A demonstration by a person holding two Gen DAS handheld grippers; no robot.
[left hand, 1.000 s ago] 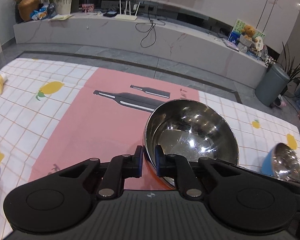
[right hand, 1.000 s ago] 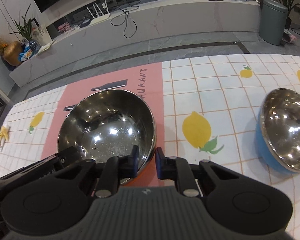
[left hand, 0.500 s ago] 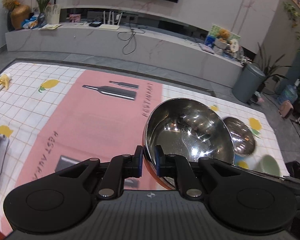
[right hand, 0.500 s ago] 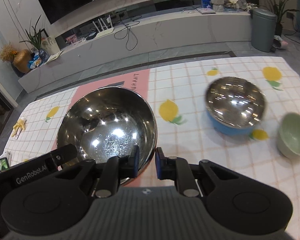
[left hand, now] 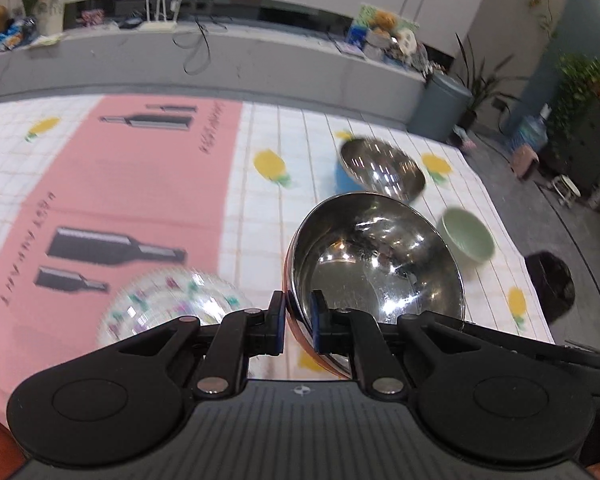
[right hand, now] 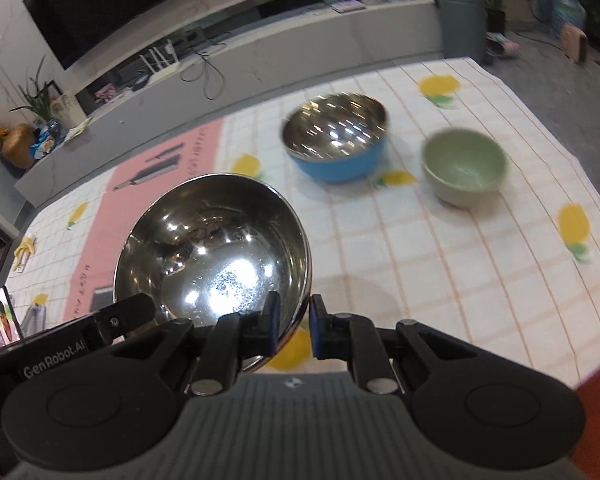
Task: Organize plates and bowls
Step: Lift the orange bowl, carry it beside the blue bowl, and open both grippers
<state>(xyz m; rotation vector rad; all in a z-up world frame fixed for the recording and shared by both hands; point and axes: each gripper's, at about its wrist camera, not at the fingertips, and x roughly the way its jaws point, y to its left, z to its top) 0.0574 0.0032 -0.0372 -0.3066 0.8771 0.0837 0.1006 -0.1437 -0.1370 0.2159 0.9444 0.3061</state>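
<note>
Both grippers hold one large steel bowl with an orange outside point(left hand: 376, 264), lifted above the table. My left gripper point(left hand: 298, 326) is shut on its left rim. My right gripper point(right hand: 292, 328) is shut on its right rim; the bowl also shows in the right wrist view point(right hand: 216, 252). A blue steel-lined bowl point(right hand: 336, 140) and a pale green bowl point(right hand: 464, 168) stand on the tablecloth ahead; both also show in the left wrist view, blue bowl point(left hand: 380, 168), green bowl point(left hand: 466, 236). A patterned glass dish point(left hand: 168, 308) lies under my left gripper.
The table wears a lemon-print cloth with a pink panel point(left hand: 100, 184). A grey bin point(right hand: 462, 20) and a low TV bench point(right hand: 260, 48) stand beyond the table's far edge. A phone point(right hand: 4, 314) lies at the left edge.
Both grippers have lifted the large bowl and carried it to the right. The blue and green bowls have come closer, and the patterned dish has come into view.
</note>
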